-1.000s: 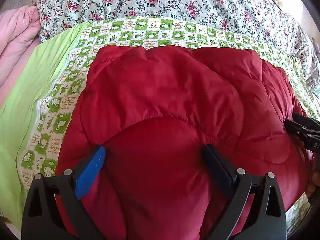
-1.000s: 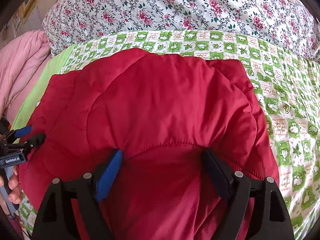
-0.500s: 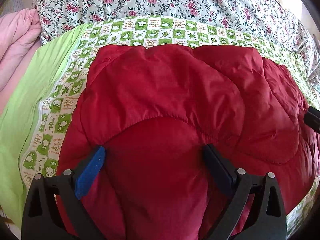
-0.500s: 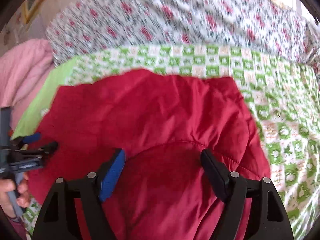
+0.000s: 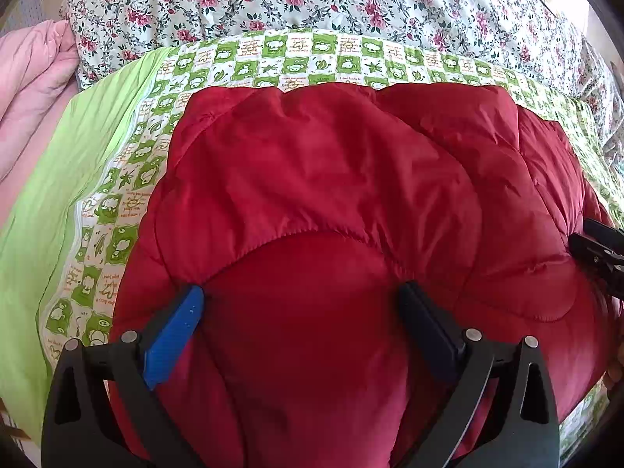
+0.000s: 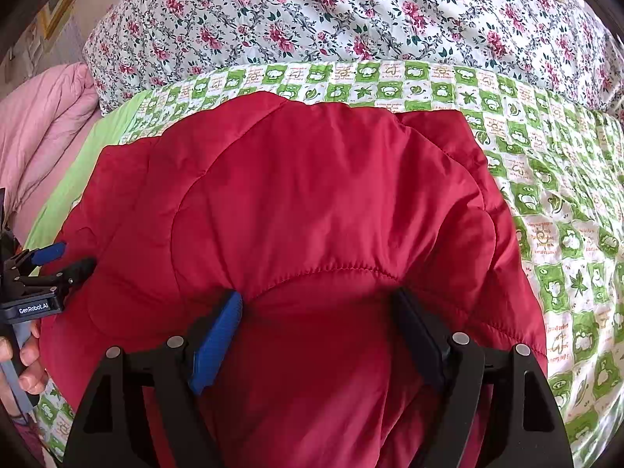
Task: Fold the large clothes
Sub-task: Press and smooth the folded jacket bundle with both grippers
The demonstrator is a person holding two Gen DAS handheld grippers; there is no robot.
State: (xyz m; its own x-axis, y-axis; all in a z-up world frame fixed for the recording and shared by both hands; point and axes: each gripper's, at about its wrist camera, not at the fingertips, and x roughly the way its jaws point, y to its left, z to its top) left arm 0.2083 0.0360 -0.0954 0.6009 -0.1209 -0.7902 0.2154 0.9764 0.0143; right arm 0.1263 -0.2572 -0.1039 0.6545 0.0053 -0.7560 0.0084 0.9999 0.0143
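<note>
Left tongs: fingers set wide, thick bulge of red padded jacket pinched between them. Right tongs: fingers wide, easing apart, jacket fabric bunched between, pads against it. Jacket lies folded, spread across green-checked sheet on bed. Floral quilt heaped behind. Pink blanket at left edge.

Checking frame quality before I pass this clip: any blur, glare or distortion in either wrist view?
Left wrist view: sharp, even daylight; fisheye bows the checked green sheet and darkens the corners; slight washout at top right. Right wrist view: also sharp now, same barrel distortion, red quilted jacket evenly lit with soft shadow in its folds near the tongs; no hard glare.
</note>
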